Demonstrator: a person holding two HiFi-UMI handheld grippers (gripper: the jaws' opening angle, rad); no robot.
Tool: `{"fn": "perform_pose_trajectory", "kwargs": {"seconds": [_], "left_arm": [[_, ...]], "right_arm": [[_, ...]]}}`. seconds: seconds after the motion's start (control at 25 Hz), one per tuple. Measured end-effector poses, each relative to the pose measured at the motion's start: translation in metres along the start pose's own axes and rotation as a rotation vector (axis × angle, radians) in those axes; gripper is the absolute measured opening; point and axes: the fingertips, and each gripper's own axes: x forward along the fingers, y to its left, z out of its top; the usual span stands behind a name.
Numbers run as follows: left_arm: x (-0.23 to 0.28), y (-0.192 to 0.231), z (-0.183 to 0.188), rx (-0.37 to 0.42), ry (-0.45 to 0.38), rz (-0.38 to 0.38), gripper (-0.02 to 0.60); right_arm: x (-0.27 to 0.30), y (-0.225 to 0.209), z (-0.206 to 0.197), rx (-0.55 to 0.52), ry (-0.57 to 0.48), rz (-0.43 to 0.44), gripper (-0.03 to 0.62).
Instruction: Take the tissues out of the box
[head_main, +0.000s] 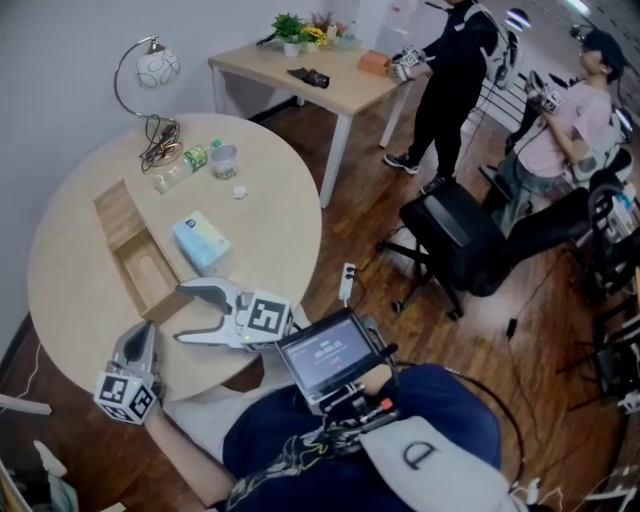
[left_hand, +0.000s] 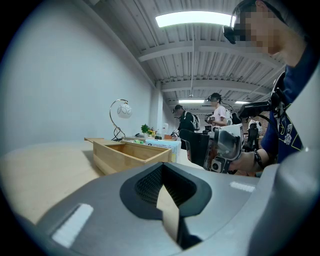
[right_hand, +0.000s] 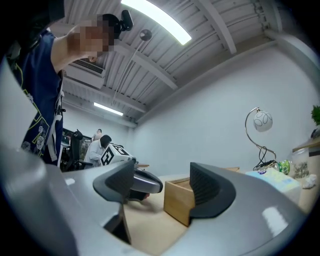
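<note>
The tissue pack (head_main: 200, 240) lies flat on the round worktop (head_main: 270, 210), outside the wooden box (head_main: 118, 213) and just beside that box's long wall. The box compartment nearest the person looks bare. By that, the lifting-out seems already done, unless the sheets themselves are meant to be drawn from the pack. In the head view, the pack's long axis runs from about 11 o'clock to 5 o'clock, roughly parallel to the box.

The right tongs (head_main: 181, 312) are nearer to the pack. Seen from the head, they lie over the worktop with their tips pointing toward 9 o'clock. The pack sits at about 12 to 1 o'clock from those tips, so it is off to the side of their line, not ahead of it. To reach it, they would have to swing clockwise and move toward 12. Their jaws stand wide apart and grip nothing. In their own view only the near corner of the wooden box and bare worktop show between the pads.

The left tongs (head_main: 140, 335) rest near the worktop's edge at 7 o'clock from the pack, farther off, with their tips toward 12. Their jaws look closed on nothing. A thin sliver of worktop shows between the pads, so they may not be fully shut.

Beyond the pack, toward 12 o'clock, stand a bottle (head_main: 185, 168), a cup (head_main: 225, 160) and a lamp (head_main: 150, 75).
</note>
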Motion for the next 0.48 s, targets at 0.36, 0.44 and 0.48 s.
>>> {"fn": "perform_pose_trajectory", "kwargs": {"seconds": [0.36, 0.44, 0.48], "left_arm": [[0.003, 0.001, -0.002, 0.002, -0.003, 0.000, 0.000], [0.003, -0.003, 0.001, 0.002, -0.002, 0.003, 0.000], [0.002, -0.006, 0.003, 0.002, -0.002, 0.005, 0.000]], "right_arm": [[0.005, 0.000, 0.003, -0.025, -0.050, 0.017, 0.304], [-0.002, 0.003, 0.016, -0.027, -0.102, 0.013, 0.261], [-0.007, 0.005, 0.025, -0.027, -0.140, 0.011, 0.216]]}}
